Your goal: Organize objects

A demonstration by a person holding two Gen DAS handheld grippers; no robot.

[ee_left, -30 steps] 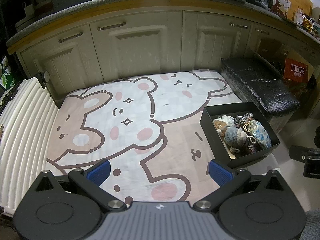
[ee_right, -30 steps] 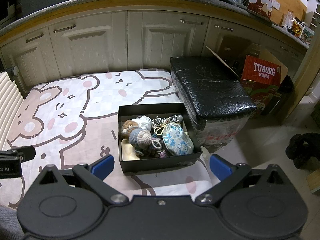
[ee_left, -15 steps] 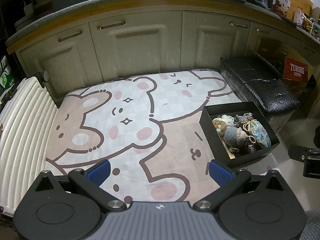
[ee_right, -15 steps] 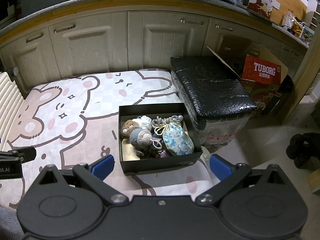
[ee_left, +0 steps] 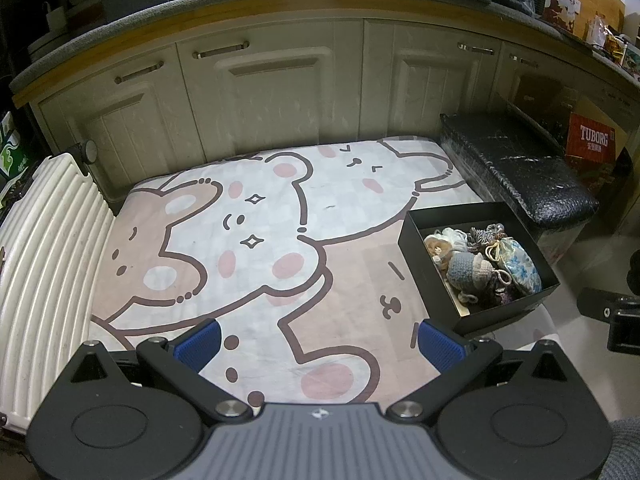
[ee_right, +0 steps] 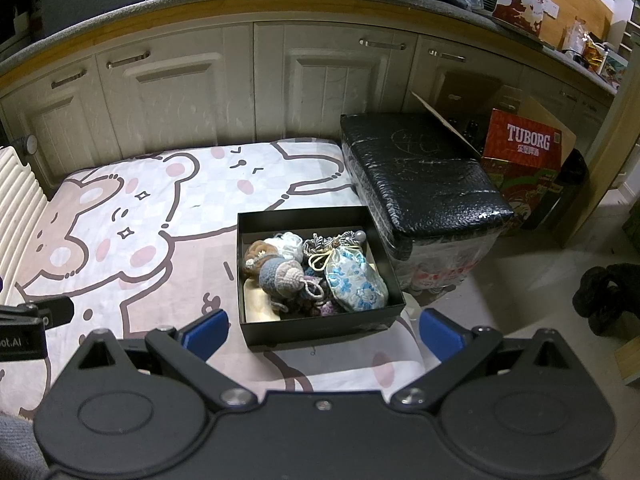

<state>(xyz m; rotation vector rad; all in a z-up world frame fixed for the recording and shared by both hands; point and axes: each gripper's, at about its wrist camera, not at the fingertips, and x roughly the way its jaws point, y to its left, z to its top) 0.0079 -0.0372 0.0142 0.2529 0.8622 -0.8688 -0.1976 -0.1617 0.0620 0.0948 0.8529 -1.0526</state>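
Note:
A black open box (ee_right: 245, 272) stands on the right part of a bear-print mat (ee_right: 132, 216); it also shows in the left wrist view (ee_left: 414, 252). It holds a blue-white floral pouch (ee_right: 356, 280), a grey-beige crocheted toy (ee_right: 280, 276), a brown crocheted piece (ee_right: 256, 252) and other small knitted items. My right gripper (ee_right: 323, 330) is open and empty, just in front of the box. My left gripper (ee_left: 318, 342) is open and empty over the mat's front, left of the box.
A black wrapped chest (ee_right: 420, 176) stands right of the mat, with a red Tuborg carton (ee_right: 528, 148) behind it. A white ribbed suitcase (ee_left: 36, 264) lies along the mat's left edge. Cream cabinets (ee_left: 280, 100) close the back. A dark object (ee_right: 608, 292) lies on the floor at right.

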